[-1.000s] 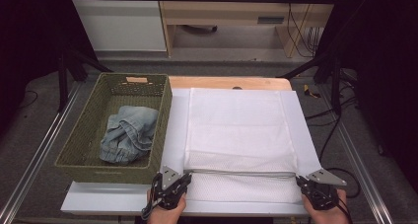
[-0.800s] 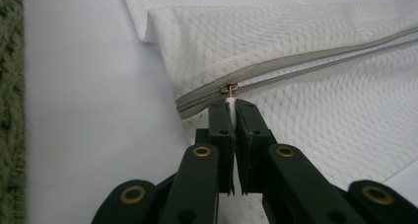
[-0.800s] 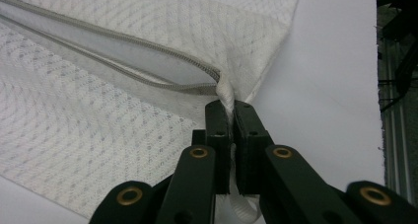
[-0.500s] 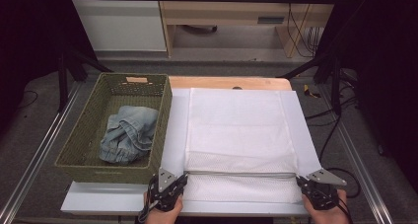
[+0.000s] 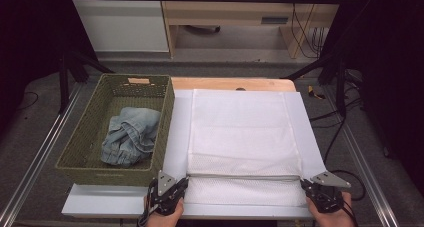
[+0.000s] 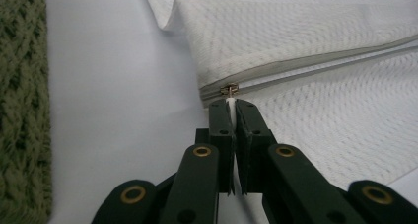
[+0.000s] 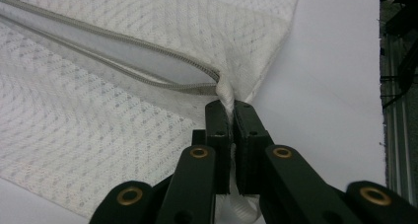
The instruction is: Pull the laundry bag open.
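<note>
I see the white mesh laundry bag (image 5: 242, 137) lying flat on the white table cover (image 5: 177, 137), just right of the green woven basket (image 5: 95, 137) that holds crumpled blue jeans (image 5: 129, 137). The bag's zipper (image 5: 245, 177) runs left to right across the table, parallel to the near edge, and the bag stretches away from me toward the far side, with a strip of its mesh lying nearer me than the zipper.

My left gripper (image 5: 172, 189) sits at the zipper's left end. In the left gripper view its jaws are pressed nearly together on a thin white strip just below the metal zipper pull (image 6: 229, 89), so it is clamped on the bag there.

My right gripper (image 5: 320, 192) sits at the zipper's right end. In the right gripper view the jaws are pinched on a bunched bit of white fabric (image 7: 226, 96) at the end of the zipper, which gapes slightly open beyond it.
</note>
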Demonstrator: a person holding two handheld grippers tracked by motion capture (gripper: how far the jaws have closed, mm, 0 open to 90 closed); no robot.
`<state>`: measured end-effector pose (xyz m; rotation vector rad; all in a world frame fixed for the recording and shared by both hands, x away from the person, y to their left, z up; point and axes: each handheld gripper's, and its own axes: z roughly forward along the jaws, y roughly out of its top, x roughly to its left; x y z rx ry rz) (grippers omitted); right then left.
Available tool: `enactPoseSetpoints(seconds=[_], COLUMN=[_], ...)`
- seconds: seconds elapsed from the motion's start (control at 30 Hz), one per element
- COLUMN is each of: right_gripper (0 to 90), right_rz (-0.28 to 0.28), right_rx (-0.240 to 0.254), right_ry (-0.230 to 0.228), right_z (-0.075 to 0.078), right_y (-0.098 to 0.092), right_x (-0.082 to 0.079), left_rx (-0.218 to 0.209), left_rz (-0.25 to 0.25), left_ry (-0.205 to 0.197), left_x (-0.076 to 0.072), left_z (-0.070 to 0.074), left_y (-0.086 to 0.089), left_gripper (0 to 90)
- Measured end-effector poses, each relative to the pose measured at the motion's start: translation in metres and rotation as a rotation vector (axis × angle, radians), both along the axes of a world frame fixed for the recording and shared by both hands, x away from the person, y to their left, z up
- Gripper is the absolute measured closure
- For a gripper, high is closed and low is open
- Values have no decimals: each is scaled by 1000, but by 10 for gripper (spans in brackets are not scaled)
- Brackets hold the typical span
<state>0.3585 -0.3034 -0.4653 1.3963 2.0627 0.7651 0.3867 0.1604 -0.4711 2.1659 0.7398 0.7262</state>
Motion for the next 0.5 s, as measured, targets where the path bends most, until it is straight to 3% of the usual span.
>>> enactPoseSetpoints(seconds=[0.5], right_gripper=[867], right_rz=[-9], right_rx=[7], right_ry=[14], right_z=[-1], right_y=[-3], right_x=[-1], left_rx=[-15], left_rz=[33], left_ry=[8], left_x=[-1], left_z=[-3], left_y=[4], left_gripper=[868])
